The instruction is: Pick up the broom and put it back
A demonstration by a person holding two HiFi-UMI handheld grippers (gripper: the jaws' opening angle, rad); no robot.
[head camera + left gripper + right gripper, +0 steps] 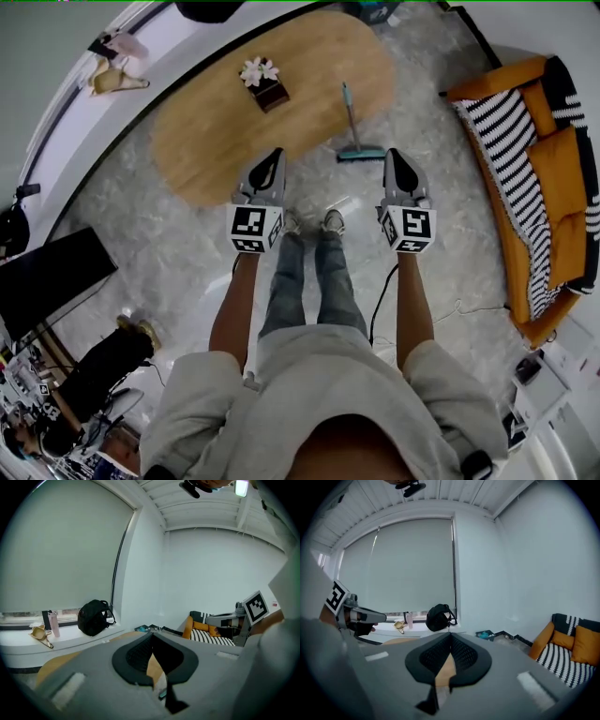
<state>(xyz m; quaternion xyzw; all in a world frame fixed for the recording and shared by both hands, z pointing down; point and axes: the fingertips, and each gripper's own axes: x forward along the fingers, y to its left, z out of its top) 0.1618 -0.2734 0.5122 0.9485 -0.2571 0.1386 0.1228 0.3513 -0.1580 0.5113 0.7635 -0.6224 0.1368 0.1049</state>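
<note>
Where the floor (441, 141) opens ahead of both tongs, an oval wooden table (216, 131) fills most of it, lying mainly beyond the left tongs (277, 153). An orange sofa (562, 178) stands well right of the right tongs (392, 153). The broom (351, 117) is just ahead, between the two, its head on the floor at the table's edge. Both tongs are clenched and empty.

Flower box (262, 82) on oval wood table (309, 56), orange sofa (562, 159) at rt, blk backpack (95, 617) on sill (70, 640).
</note>
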